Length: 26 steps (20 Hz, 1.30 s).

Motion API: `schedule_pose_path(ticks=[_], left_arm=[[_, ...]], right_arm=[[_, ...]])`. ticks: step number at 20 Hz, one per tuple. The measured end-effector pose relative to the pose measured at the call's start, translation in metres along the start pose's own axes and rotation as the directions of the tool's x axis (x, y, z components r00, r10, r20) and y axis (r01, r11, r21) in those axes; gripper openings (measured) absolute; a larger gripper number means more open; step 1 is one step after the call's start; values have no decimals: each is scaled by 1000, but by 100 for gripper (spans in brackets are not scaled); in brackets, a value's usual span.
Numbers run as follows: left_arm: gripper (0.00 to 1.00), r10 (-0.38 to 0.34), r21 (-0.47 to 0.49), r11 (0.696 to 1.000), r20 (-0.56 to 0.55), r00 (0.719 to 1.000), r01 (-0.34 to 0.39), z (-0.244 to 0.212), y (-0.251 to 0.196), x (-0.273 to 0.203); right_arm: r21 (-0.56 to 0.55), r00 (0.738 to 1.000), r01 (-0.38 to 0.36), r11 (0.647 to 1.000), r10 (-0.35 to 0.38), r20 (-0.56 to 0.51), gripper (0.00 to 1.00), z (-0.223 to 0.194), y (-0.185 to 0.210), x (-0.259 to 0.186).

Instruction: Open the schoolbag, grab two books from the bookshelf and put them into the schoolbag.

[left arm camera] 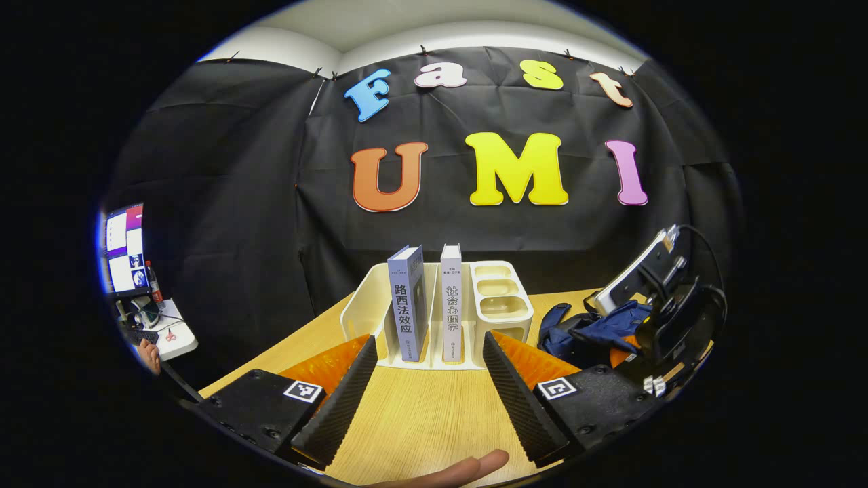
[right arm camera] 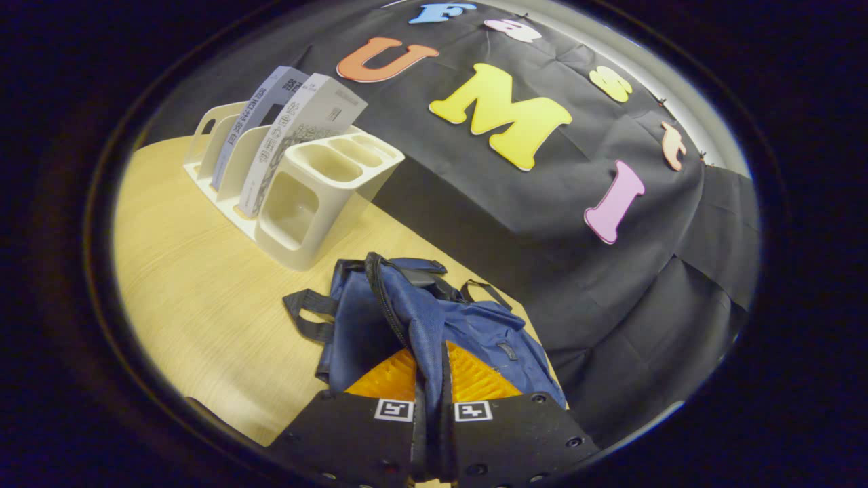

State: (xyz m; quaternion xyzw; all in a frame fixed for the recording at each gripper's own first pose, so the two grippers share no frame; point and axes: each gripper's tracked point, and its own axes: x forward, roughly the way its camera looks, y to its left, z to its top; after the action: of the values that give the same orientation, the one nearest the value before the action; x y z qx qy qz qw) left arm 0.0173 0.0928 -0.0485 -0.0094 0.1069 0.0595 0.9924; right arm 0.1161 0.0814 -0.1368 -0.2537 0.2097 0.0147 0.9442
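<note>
— What do I have under me?

— A pale wooden table (left arm camera: 420, 413) against a black cloth wall, white ceiling in the upper frame. My left tool (left arm camera: 427, 379) stands wide, holding nothing, facing the white bookshelf (left arm camera: 366, 305) at centre, where a blue-grey book (left arm camera: 407, 312) and a white book (left arm camera: 451, 312) stand upright.

— And the schoolbag?

— In the right gripper view the blue schoolbag (right arm camera: 475, 325) lies at lower centre, just beside the bookshelf's cup end. My right tool (right arm camera: 428, 400) is narrow, both fingers pinching a fold of it. A side desk with a monitor (left arm camera: 125, 247) sits at far left.
</note>
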Motion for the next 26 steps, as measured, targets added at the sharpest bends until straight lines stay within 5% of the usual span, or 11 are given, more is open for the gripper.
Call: schedule_pose_path(ticks=[15,21,26], left_arm=[[99,6,52,999,-16,1000,-5,-17,-20,23],[99,-45,-33,998,-14,999,44,-8,-45,34],[99,-38,52,998,16,999,37,27,-53,64]], right_arm=[[170,987,-32,985,4,163,7,54,-124,10],[278,975,-109,954,48,218,7,58,-166,20],[346,962,-175,922,85,259,7,54,-190,27]])
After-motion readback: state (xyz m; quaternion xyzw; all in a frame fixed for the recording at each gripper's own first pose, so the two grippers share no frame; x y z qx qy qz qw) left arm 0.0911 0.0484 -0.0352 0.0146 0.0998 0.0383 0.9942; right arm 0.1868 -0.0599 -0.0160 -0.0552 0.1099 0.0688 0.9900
